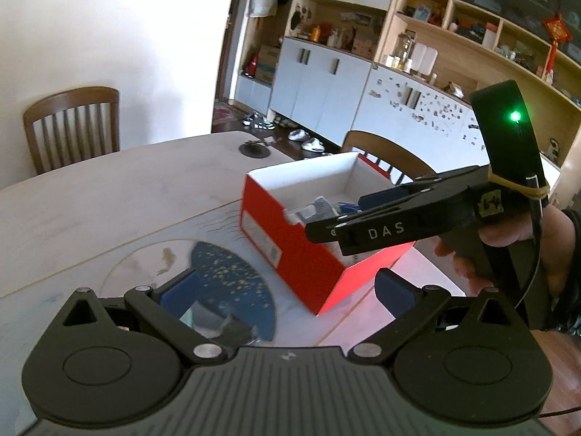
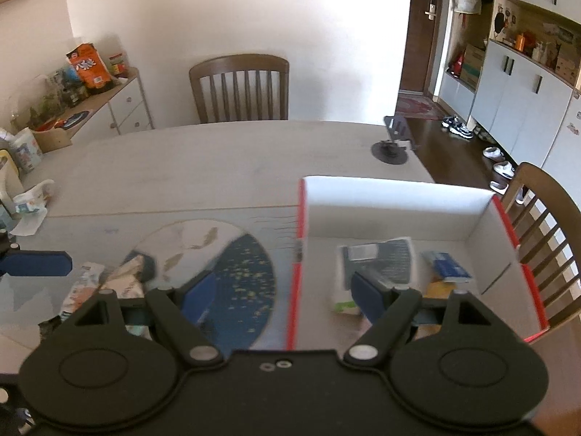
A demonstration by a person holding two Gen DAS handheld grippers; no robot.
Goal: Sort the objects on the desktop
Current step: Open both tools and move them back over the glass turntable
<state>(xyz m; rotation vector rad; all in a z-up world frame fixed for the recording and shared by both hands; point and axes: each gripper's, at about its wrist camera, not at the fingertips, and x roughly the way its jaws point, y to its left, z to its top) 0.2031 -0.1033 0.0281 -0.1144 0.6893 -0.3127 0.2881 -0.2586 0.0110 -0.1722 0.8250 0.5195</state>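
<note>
The red box [image 2: 508, 225], white inside and open-topped, sits on the worktop [image 2: 203, 167] toward its right side, beside a round blue-and-pale placemat [image 2: 232, 261]. Nearest the right wrist camera, the right gripper [image 2: 287, 290] stands wide open with nothing between its blue pads; one pad is over the placemat, the other over the box interior. Inside the box lie a grey-and-white packet [image 2: 377, 258] and a small blue carton [image 2: 448, 267], just beside each other. Left of the placemat, crumpled wrappers [image 2: 109, 283] lie on the worktop. In the left wrist view, the left gripper [image 1: 287, 294] is also open and empty above the placemat, and a hand [image 1: 508, 239] holds the right gripper's handle over the box. Farther back, a black round fitting [image 2: 390, 152] is set near the far edge, and a wooden chair [image 2: 239, 87] stands against the wall.
</note>
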